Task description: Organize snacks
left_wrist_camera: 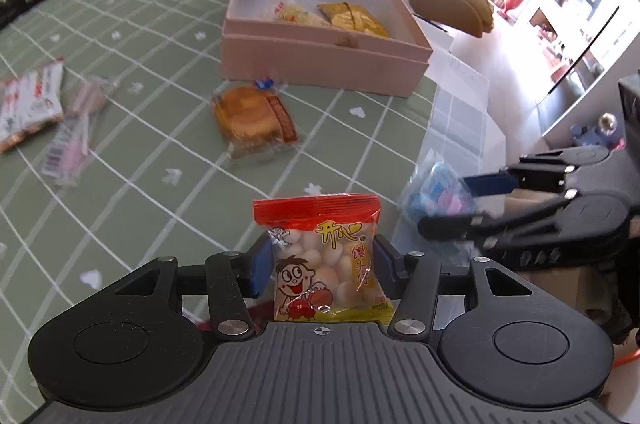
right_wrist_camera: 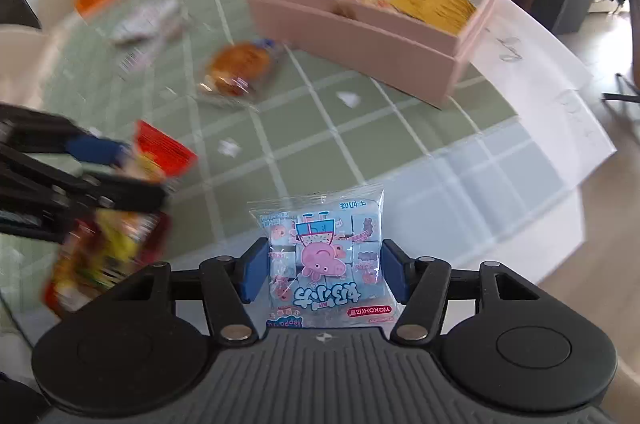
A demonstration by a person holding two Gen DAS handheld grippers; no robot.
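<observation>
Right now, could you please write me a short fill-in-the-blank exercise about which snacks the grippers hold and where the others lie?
1. The left gripper is closed on a red-topped snack bag printed with a cartoon ____.
2. The right gripper has a light blue packet between its pads, printed with a pink ____.
3. The yellow packet lies inside the ____ box.
4. The wrapped round cake lies on the ____ checked cloth.

Missing words: boy; pig; pink; green
</observation>
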